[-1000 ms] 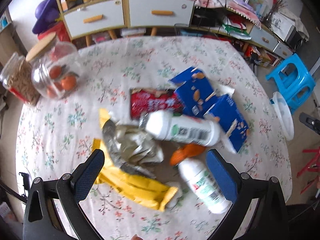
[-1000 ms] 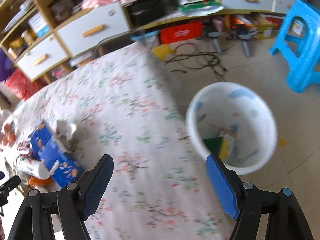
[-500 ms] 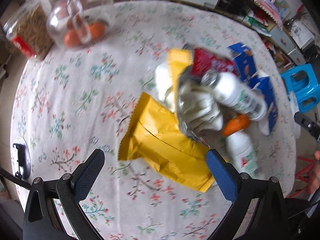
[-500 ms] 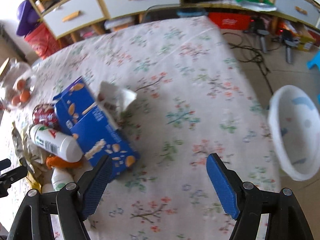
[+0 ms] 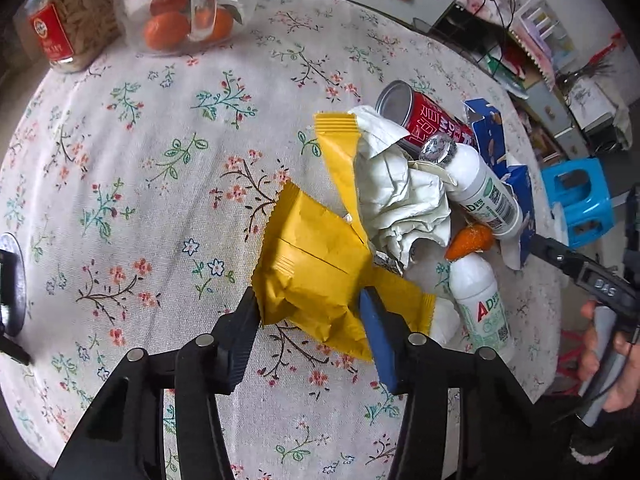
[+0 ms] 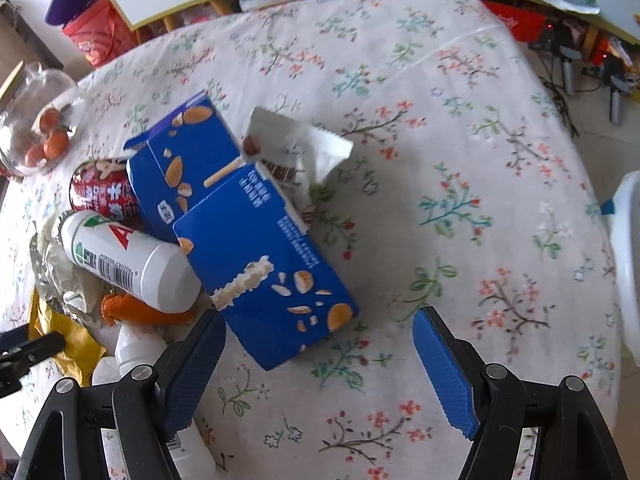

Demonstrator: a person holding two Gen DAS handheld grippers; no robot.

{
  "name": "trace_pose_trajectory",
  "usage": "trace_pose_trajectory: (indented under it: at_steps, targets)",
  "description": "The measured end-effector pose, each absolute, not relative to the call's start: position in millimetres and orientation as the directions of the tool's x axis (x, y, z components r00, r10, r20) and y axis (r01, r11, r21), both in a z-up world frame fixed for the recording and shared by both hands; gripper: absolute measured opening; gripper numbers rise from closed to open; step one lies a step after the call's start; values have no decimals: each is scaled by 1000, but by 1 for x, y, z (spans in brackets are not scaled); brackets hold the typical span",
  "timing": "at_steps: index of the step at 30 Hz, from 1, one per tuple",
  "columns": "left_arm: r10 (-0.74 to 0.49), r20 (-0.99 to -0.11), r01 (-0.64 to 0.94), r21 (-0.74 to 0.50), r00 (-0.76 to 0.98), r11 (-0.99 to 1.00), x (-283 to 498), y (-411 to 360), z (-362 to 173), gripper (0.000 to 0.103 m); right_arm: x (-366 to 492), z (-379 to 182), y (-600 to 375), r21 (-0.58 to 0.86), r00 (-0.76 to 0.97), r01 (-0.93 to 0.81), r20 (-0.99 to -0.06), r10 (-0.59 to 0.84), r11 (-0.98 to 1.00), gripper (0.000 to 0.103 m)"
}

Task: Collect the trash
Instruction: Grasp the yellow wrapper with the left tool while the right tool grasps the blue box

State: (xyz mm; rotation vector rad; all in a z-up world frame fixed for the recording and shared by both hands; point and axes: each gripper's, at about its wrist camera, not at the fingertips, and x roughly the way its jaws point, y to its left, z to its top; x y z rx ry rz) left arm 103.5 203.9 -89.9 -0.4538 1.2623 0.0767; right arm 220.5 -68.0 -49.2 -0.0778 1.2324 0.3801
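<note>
The left hand-held gripper (image 5: pixel 310 316), jaws just closing, pinches the yellow packet (image 5: pixel 316 276); beside it, the right hand-held gripper (image 6: pixel 320 344) gapes wide over the blue carton (image 6: pixel 264 276).

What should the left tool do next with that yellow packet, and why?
Probably finish the squeeze, then lift. The left tool has just been closing and its pads now flank the yellow packet, which lies on the tablecloth against the crumpled paper.

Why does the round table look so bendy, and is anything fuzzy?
Left wrist view: the fisheye lens curves the table, and the yellow packet looks sharp. Right wrist view: same bending, the blue box fairly sharp, the white bin at the edge blurred.
</note>
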Motion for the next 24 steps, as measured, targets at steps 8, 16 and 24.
trace_pose_trajectory:
  at_steps: [8, 16, 24]
  targets:
    - [-221, -899, -245, -327, 377, 913, 84, 204, -66, 37, 222, -64, -55, 124, 248, -349, -944, 219, 929, 81]
    - [-197, -859, -229, -335, 472, 914, 70, 212, -30, 37, 227, -76, -47, 110, 229, -362, -952, 202, 926, 81]
    - [-183, -846, -237, -338, 501, 911, 78, 210, -18, 37, 224, -72, -50, 125, 237, -378, -945, 226, 917, 67]
